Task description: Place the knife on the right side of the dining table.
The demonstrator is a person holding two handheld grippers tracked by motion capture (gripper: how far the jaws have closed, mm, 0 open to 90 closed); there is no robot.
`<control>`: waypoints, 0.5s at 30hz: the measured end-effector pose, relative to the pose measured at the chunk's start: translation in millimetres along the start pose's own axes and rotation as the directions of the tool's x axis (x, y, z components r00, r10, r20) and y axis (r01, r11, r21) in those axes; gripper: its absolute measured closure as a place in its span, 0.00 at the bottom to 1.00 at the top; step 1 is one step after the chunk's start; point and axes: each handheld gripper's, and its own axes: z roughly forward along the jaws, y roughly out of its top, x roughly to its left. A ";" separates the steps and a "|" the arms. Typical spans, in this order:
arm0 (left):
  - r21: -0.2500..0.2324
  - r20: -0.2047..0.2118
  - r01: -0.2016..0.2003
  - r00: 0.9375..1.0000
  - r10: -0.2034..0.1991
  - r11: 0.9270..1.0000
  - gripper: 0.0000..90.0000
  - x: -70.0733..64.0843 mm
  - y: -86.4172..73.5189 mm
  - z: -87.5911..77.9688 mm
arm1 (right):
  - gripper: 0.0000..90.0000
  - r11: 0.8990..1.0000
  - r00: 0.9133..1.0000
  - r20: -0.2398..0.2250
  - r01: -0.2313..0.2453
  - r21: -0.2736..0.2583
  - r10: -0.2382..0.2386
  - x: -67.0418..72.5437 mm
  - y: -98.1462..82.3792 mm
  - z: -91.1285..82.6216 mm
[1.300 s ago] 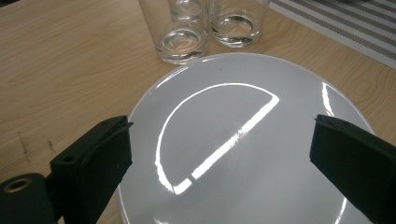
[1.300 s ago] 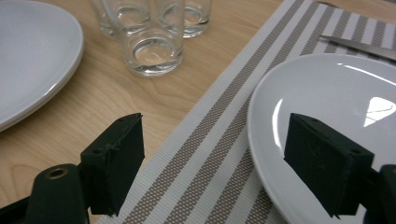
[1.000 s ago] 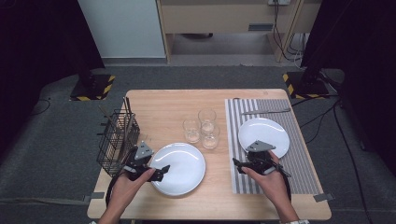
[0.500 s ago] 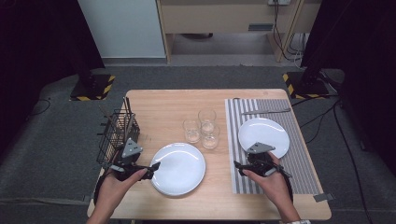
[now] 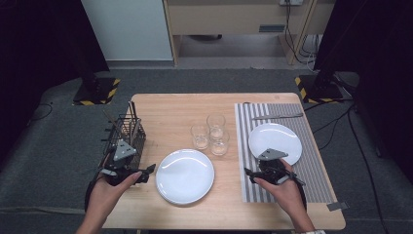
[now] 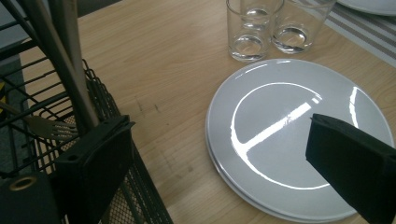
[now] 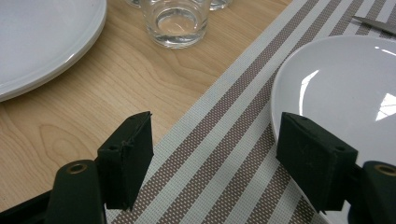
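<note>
left gripper [image 5: 146, 170] wide open, empty, hovering between wire basket [image 5: 119, 139] and stacked plates [image 5: 185, 175] on bare wood. likely reaching for plate rim: come in low, slip one jaw under the near edge, avoid snagging the basket. glasses [image 5: 210, 134] just beyond, keep clear. right gripper [image 7: 212, 154] open, jaws just been closing, nothing between, over striped mat [image 7: 224, 154] beside second plate [image 7: 345, 88].
</note>
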 end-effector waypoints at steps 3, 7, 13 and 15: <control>-0.003 -0.009 0.000 1.000 0.000 1.000 0.07 3.4 0.5 -4.0 | 0.31 1.000 1.000 -0.002 -0.002 0.002 0.002 -0.4 0.2 -0.6; -0.011 -0.019 -0.001 1.000 0.001 1.000 0.07 6.9 1.4 -8.8 | 0.31 1.000 1.000 -0.003 -0.002 -0.011 0.002 0.2 1.3 -3.4; -0.012 -0.037 -0.007 0.999 0.006 1.000 0.07 13.9 2.0 -14.8 | 0.31 1.000 1.000 -0.002 -0.006 -0.016 0.006 -1.8 1.2 -6.8; -0.011 -0.041 -0.008 0.999 0.007 1.000 0.07 16.6 1.7 -16.9 | 0.31 1.000 1.000 -0.002 -0.008 -0.014 0.008 -2.8 0.9 -7.5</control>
